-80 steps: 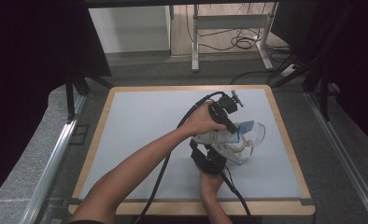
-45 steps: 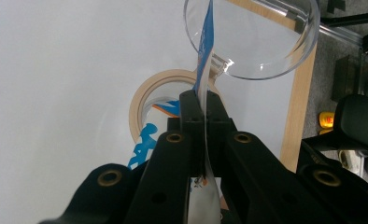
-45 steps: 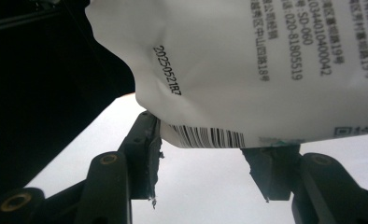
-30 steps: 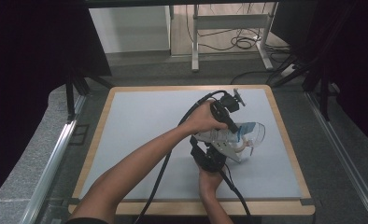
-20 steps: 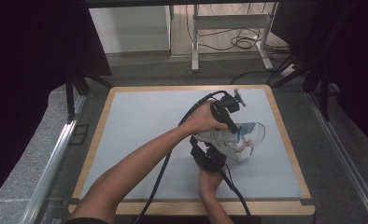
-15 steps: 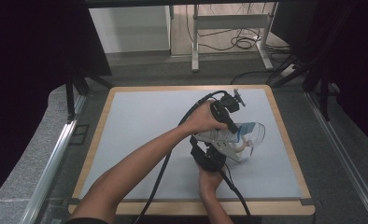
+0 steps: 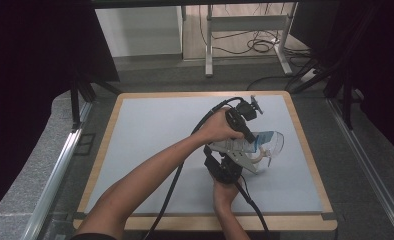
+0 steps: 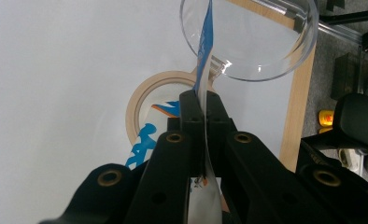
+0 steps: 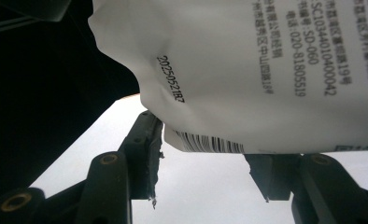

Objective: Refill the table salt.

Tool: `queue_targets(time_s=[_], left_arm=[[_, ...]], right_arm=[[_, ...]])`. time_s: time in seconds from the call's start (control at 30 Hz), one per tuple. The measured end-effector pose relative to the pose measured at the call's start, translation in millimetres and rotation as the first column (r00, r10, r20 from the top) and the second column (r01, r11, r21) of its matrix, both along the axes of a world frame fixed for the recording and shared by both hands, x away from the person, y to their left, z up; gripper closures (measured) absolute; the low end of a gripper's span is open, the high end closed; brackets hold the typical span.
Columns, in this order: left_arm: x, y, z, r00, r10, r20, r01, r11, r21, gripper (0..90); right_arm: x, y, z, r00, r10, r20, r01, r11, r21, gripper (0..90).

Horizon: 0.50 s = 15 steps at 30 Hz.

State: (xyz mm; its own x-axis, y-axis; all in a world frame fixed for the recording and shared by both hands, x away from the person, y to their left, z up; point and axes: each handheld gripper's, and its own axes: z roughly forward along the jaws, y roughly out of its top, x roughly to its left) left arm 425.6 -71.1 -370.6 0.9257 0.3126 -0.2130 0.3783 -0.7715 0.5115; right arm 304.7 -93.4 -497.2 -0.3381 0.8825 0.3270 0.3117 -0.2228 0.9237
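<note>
Printed pouch point(image 9: 247, 70), white with blue markings, is held in the air over the right half of the tabletop point(image 7: 150, 135). Left tool point(image 8: 201, 105) is clamped tight on its thin edge. Right tool point(image 9: 205, 154) sits under the barcoded bottom seam, jaws parted on either side; whether they touch it I cannot tell. Clear round bowl point(image 8: 261, 46) stands just beyond the pouch, empty as far as visible; tape roll point(image 8: 145, 100) lies flat below. Judgement: pouch lifted and positioned, apparently for emptying into the bowl; pouring not yet done.
</note>
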Motion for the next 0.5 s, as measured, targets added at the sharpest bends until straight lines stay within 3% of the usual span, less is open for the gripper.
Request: queue_targets(time_s=[0.5], left_arm=[[-0.1,-0.9,0.6,1.0000,-0.006,0.003,0.006,0.9999,0.012,90.0]], right_arm=[[0.8,-0.1,0.9,0.9999,-0.009,-0.005,0.009,0.999,0.035,49.2]])
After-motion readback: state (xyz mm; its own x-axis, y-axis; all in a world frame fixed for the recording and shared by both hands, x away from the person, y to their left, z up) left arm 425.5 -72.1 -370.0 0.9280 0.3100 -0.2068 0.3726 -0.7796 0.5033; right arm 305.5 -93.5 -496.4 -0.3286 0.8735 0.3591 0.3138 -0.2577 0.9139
